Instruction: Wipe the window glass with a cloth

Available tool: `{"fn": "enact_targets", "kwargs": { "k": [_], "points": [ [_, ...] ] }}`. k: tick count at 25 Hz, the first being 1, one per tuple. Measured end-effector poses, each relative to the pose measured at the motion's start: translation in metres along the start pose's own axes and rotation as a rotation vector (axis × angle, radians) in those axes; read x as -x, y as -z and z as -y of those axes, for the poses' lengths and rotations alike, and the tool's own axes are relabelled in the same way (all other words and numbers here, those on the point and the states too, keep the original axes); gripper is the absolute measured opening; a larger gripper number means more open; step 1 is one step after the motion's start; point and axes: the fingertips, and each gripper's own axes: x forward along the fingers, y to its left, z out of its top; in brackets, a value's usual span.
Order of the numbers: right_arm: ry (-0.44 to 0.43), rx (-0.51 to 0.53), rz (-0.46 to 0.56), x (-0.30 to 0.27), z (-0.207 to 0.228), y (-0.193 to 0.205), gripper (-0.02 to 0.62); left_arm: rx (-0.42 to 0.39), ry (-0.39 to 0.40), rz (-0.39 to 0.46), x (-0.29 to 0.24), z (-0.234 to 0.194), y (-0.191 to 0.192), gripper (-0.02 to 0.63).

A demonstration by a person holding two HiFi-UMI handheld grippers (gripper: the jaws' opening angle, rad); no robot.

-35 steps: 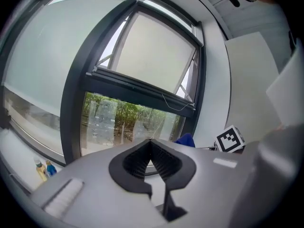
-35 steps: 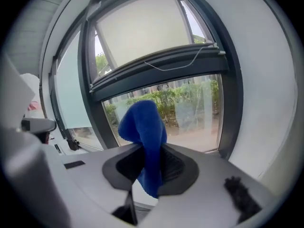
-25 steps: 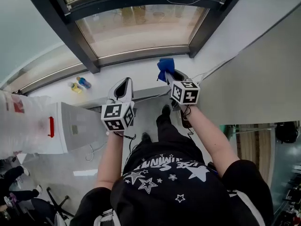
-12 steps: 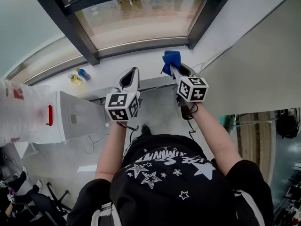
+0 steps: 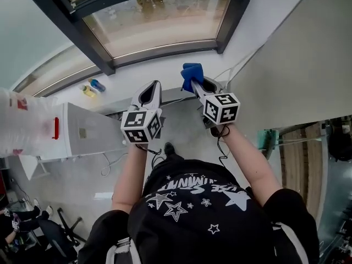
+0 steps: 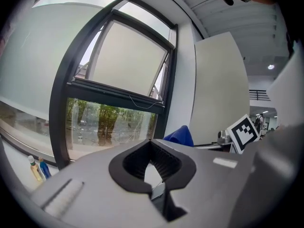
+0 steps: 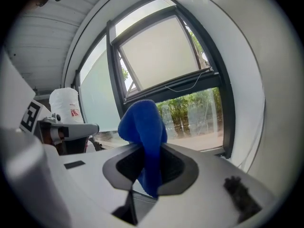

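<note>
The window glass (image 5: 159,21) sits in a dark frame above a white sill, ahead of both grippers. A blue cloth (image 5: 192,74) sticks out of my right gripper (image 5: 198,84), which is shut on it, short of the glass. In the right gripper view the cloth (image 7: 143,127) hangs folded between the jaws of the right gripper (image 7: 149,148), with the lower pane (image 7: 194,112) beyond. My left gripper (image 5: 152,89) is beside it on the left, shut and holding nothing. In the left gripper view the left gripper (image 6: 151,142) points at the lower pane (image 6: 109,122), and the cloth (image 6: 181,136) shows at the right.
Two small bottles (image 5: 93,87) stand on the sill at the left, also in the left gripper view as bottles (image 6: 37,167). A white cabinet (image 5: 82,139) and a white plastic bag (image 5: 22,126) stand at the left. A white wall panel (image 5: 291,76) closes the right side.
The person has shifted a little on their feet by the window. Both grippers stay side by side below the glass, the right one still clamped on the cloth.
</note>
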Motion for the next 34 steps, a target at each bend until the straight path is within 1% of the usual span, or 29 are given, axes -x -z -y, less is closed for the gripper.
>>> {"fn": "enact_targets", "kwargs": {
  "k": [4,7,12,16,20,26,34],
  "points": [
    [-0.034,0.032,-0.001,0.022,0.000,0.004,0.077,-0.011,-0.020,0.014,0.013,0.023,0.001,0.008],
    [-0.057,0.033,0.002,0.039,-0.002,0.006,0.077,-0.019,-0.040,0.017,0.025,0.038,0.004,0.009],
    [-0.086,0.052,-0.007,0.071,-0.008,0.016,0.077,-0.010,-0.075,0.023,0.048,0.061,0.015,0.009],
    [-0.119,0.100,-0.007,0.100,-0.017,0.021,0.077,-0.018,-0.078,0.029,0.065,0.087,0.022,0.008],
    [-0.145,0.101,0.002,0.127,-0.022,0.027,0.075,-0.019,-0.070,0.054,0.083,0.114,0.025,0.009],
    [-0.145,0.098,0.018,0.152,-0.025,0.031,0.075,-0.049,-0.084,0.064,0.105,0.137,0.028,0.008],
    [-0.147,0.086,0.024,0.170,-0.028,0.041,0.075,-0.052,-0.082,0.051,0.114,0.150,0.038,0.009]
  ]
}}
